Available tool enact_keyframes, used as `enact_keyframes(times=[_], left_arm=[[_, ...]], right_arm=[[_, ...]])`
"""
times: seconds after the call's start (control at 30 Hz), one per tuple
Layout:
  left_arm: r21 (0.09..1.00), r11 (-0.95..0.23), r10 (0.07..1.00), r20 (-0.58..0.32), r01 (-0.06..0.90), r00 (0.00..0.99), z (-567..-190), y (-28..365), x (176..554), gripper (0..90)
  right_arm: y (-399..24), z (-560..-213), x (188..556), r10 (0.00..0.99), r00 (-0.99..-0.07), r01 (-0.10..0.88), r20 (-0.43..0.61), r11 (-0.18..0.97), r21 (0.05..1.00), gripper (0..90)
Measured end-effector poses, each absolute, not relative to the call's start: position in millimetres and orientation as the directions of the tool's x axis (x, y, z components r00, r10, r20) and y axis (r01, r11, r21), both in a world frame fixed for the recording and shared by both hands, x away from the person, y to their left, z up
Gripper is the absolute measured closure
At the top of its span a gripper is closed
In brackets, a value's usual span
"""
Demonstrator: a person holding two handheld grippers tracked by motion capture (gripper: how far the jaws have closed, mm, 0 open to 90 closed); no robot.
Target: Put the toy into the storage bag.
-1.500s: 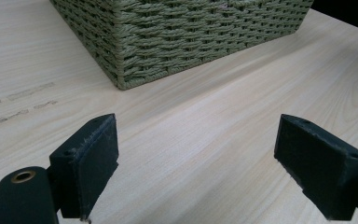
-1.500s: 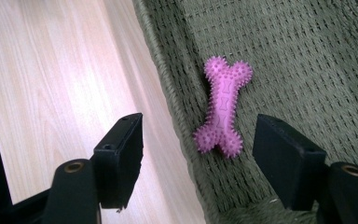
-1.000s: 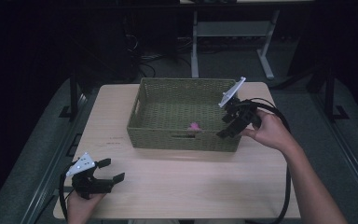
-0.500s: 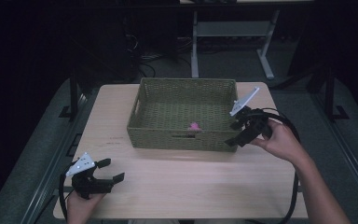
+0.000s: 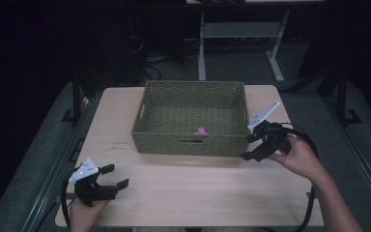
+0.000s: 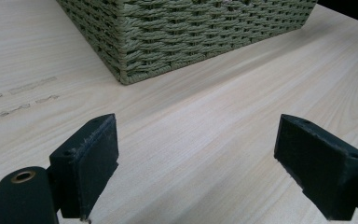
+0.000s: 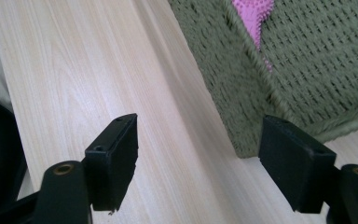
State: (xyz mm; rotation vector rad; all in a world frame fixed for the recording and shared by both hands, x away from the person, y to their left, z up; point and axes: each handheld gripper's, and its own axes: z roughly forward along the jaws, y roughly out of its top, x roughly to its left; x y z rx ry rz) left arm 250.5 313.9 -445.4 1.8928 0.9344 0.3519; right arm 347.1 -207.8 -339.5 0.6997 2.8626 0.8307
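The right gripper (image 5: 254,143) sits just beside the near right corner of the woven olive-green basket (image 5: 191,143), its jaws spread wide with nothing between them; in the right gripper view the gripper (image 7: 200,158) looks down past that corner, one jaw over bare wood, the other lying across the basket's edge, though whether it touches the weave is hard to tell; the person's right hand (image 5: 300,157) grips it from behind, and its black cable (image 5: 303,137) loops over the table's right side. The left gripper (image 5: 110,177) lies low at the near left corner of the light wooden table (image 5: 198,188), well apart from the basket, held in the left hand (image 5: 83,211); its jaws also stand wide open and empty, pointing across bare tabletop toward the basket's corner (image 6: 121,56). A small pink spiky object (image 5: 202,130) lies inside the basket, on its floor near the front wall; it also shows at the top of the right gripper view (image 7: 257,16).
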Motion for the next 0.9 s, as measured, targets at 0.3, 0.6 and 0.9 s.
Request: enact_keyframes(times=[0.3,0.6,0.9], left_arm=[[0.854,-0.241,0.735,-0.149,0.46,0.661,-446,314,250,13.2],[0.857,-0.245,0.736,-0.14,0.454,0.662,-445,314,250,13.2],[0.859,-0.242,0.737,-0.14,0.452,0.661,-444,314,249,13.1]], right_arm=[[-223,-357,340,0.478,-0.875,0.436,0.077,0.709,0.554,25.9],[-238,-373,332,0.502,-0.859,0.466,0.096,0.691,0.552,25.8],[-249,-389,324,0.524,-0.845,0.49,0.105,0.68,0.545,25.8]])
